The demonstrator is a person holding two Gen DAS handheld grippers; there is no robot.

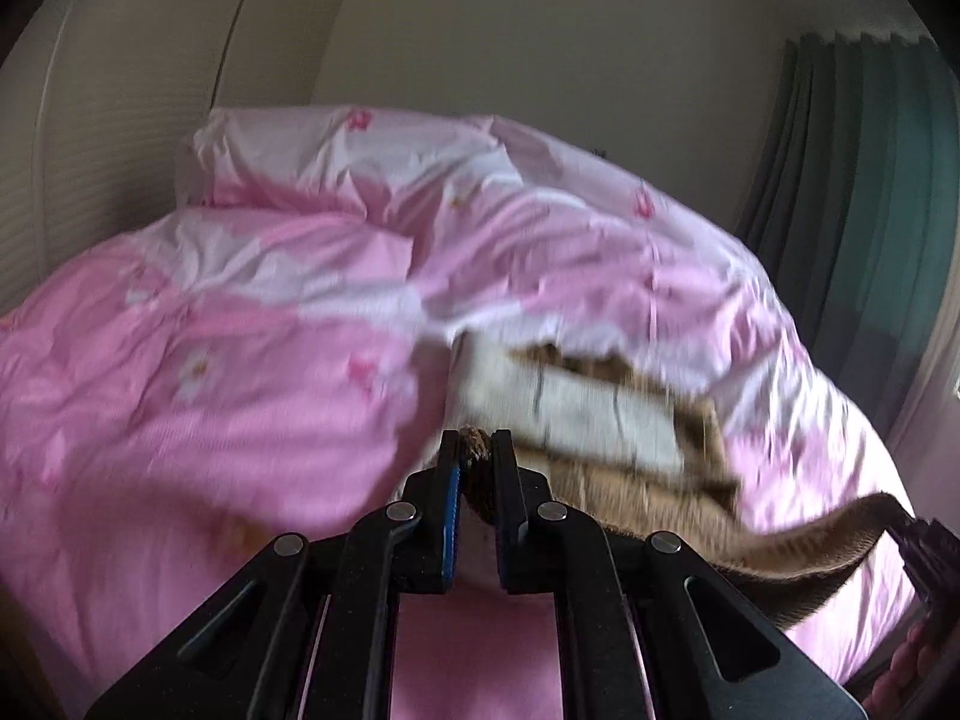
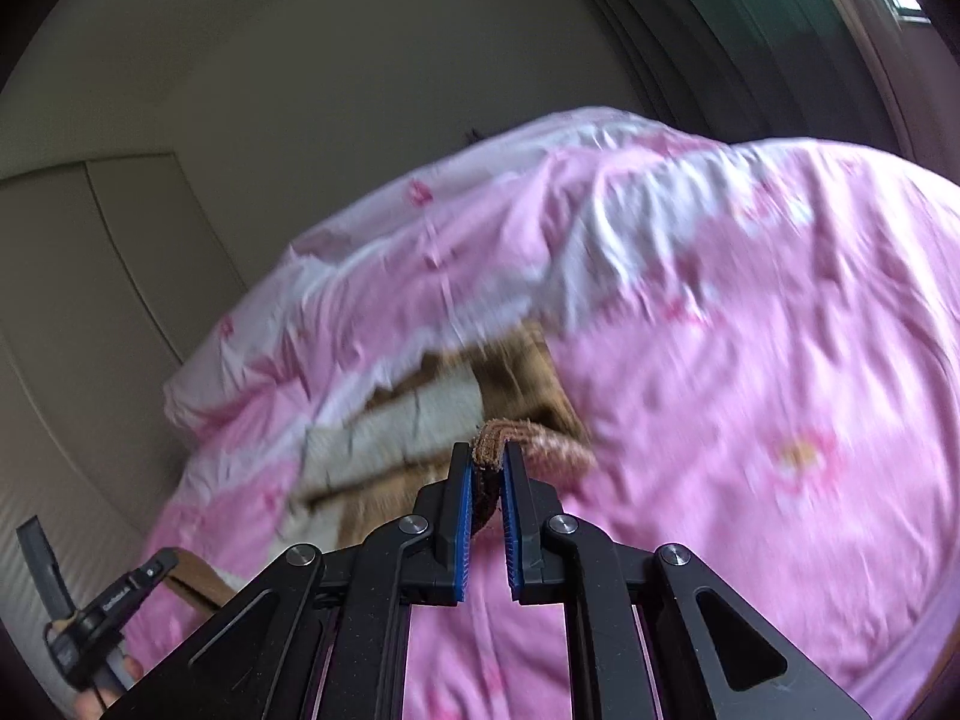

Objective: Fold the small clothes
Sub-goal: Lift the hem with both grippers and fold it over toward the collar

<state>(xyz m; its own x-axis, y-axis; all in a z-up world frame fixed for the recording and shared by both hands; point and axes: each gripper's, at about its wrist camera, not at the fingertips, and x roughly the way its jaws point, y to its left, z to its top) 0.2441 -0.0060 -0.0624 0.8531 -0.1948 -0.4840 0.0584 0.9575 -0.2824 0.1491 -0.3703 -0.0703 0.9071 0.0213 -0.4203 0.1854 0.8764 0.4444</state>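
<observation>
Both the left gripper [image 1: 476, 450] and the right gripper [image 2: 487, 461] have their fingers clamped on an edge of the brown-and-cream garment [image 1: 600, 420] above the pink bed [image 1: 210, 360], so level, evenly spaced hands should fold it straight.

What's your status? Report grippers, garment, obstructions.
Left gripper shut on brown garment edge. Right gripper shut on its other edge. Garment partly on pink duvet. Nothing in the way.
</observation>
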